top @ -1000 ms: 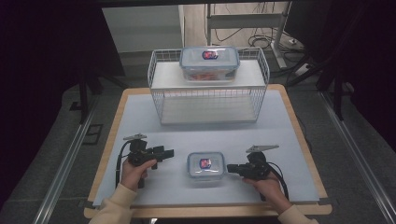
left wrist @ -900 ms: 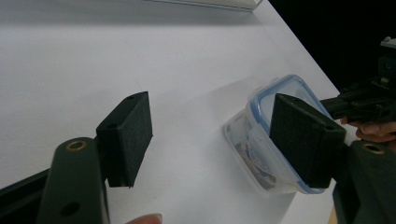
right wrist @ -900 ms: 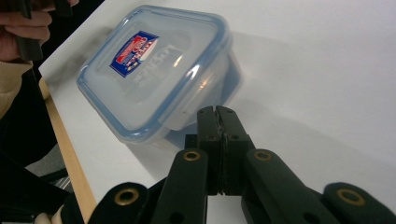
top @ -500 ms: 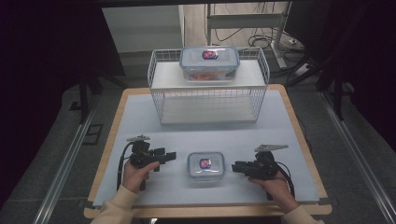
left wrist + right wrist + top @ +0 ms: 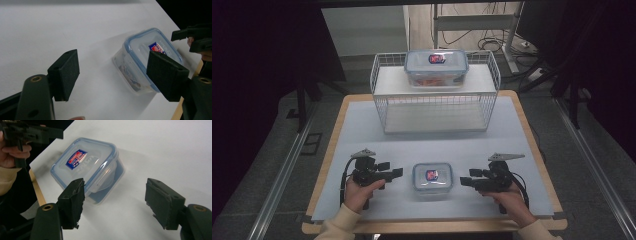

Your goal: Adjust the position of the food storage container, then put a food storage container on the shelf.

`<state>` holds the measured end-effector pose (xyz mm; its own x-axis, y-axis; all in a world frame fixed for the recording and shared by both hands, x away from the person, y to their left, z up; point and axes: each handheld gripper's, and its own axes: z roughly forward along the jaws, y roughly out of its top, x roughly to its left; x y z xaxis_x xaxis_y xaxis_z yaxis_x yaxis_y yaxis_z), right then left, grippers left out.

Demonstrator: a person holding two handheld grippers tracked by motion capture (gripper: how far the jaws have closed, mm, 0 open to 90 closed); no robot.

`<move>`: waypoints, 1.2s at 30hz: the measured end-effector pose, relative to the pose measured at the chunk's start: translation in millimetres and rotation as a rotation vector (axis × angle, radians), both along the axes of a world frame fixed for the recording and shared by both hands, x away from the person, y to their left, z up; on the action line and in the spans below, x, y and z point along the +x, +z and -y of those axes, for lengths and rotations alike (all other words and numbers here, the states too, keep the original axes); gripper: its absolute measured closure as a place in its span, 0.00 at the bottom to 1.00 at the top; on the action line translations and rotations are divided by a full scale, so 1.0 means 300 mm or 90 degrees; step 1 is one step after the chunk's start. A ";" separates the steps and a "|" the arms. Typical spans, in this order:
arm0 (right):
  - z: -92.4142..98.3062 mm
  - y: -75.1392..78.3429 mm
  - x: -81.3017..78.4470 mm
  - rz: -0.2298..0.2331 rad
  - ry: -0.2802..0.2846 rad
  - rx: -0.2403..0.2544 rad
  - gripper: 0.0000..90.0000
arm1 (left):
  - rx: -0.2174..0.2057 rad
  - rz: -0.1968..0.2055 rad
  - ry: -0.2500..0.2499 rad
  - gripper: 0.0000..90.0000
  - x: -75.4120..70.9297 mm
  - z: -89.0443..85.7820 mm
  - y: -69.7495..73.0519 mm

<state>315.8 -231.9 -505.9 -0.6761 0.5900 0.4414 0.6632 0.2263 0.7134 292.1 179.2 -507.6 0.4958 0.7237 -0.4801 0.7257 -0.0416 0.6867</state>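
Partly hidden: small container (image 5: pixel 140 62) behind left tongs (image 5: pixel 120 72).

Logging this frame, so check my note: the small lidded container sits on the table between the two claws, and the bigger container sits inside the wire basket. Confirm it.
One slip: the bigger container sits on top of the wire basket, not inside it, as the high view shows. The small lidded container does sit on the table between the left claw and right claw.

Along our left gripper (image 5: pixel 112 75), jaws standing wide with nothing between them, we note the blue-rimmed lidded container (image 5: pixel 147 58) on the white table (image 5: pixel 62 27) at two o'clock, and the right gripper (image 5: pixel 196 37) just beyond it.
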 end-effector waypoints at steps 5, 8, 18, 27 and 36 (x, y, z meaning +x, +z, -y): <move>0.003 0.008 0.000 0.003 -0.005 0.006 0.32 | -0.002 -0.001 -0.008 0.29 -0.007 0.013 0.003; 0.002 0.010 -0.001 0.000 -0.003 0.006 0.31 | -0.005 -0.003 -0.017 0.29 -0.012 0.020 0.003; -0.002 0.017 0.002 0.006 -0.014 0.009 0.30 | 0.002 -0.012 -0.031 0.28 -0.015 0.054 -0.010; -0.031 0.011 0.017 -0.008 -0.010 0.016 0.28 | -0.002 -0.021 -0.044 0.28 -0.009 0.096 -0.017; -0.093 0.001 0.030 -0.017 0.014 0.010 0.26 | -0.005 -0.046 -0.054 0.28 0.010 0.153 -0.037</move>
